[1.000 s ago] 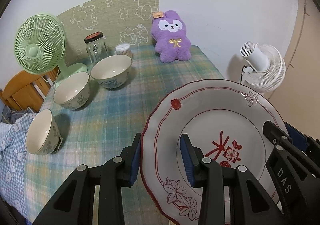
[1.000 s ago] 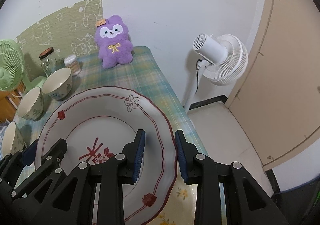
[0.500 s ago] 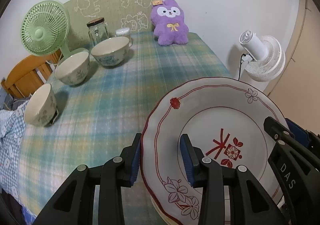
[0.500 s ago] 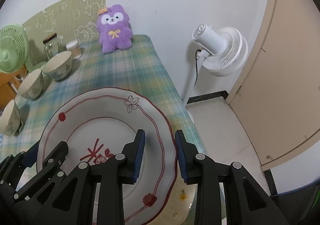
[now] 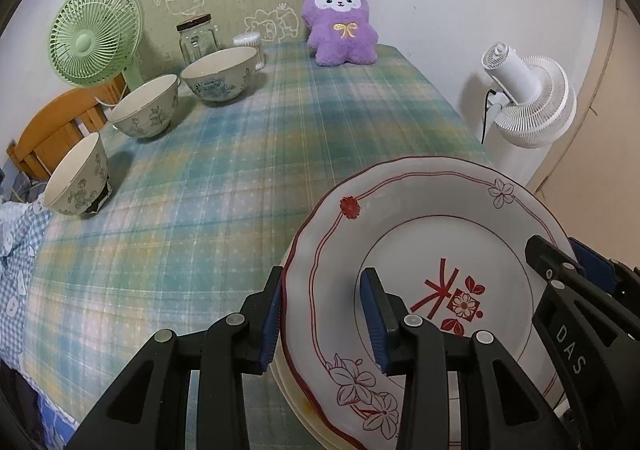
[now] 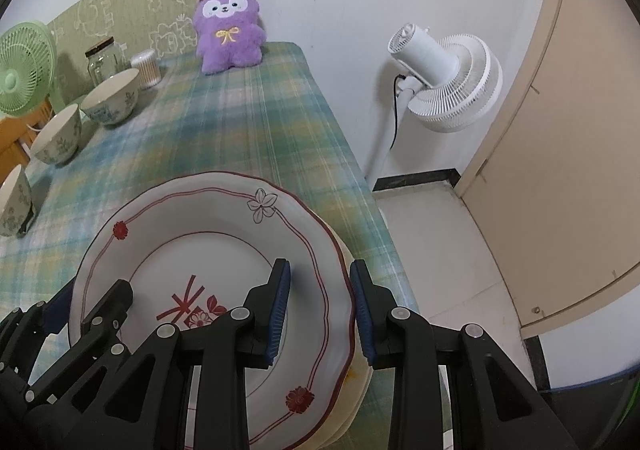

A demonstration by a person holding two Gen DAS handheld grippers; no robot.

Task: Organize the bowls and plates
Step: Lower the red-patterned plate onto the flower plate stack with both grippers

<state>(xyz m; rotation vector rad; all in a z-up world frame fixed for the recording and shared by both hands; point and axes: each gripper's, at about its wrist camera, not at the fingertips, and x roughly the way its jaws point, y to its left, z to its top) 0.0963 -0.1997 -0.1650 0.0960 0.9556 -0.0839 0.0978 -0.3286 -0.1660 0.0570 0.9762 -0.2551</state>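
**Grippers on plate: stacking step, near table edge**

Left gripper: jaws pinching the plate at its 9 o'clock rim, one pad under the edge, one on the upper face.

Right gripper: jaws pinching the same plate at its 3 o'clock rim, likewise one pad above and one below.

Plate: white, scalloped, red line border, red motif at centre. Carried level between both tools, low over the near right part of the table. Under it the cream edges of a stack of other plates show at 5 o'clock in the right view. Whether the plate already rests on the stack cannot be told.

Bowls: three, patterned, in a row along the table's left side. Far bowl at 11 o'clock, mid bowl at 10 o'clock, near bowl at 9 o'clock, tipped on its side. All well apart from the plate.

Step in hand, as judged: setting the plate down on the stack.

Next move calls for: seating the plate centred on the stack, then spreading both pairs of jaws together and drawing them outward, so the lower pads clear the rim without dragging it. Stack sits close to the table's right edge; a sideways nudge is the risk.
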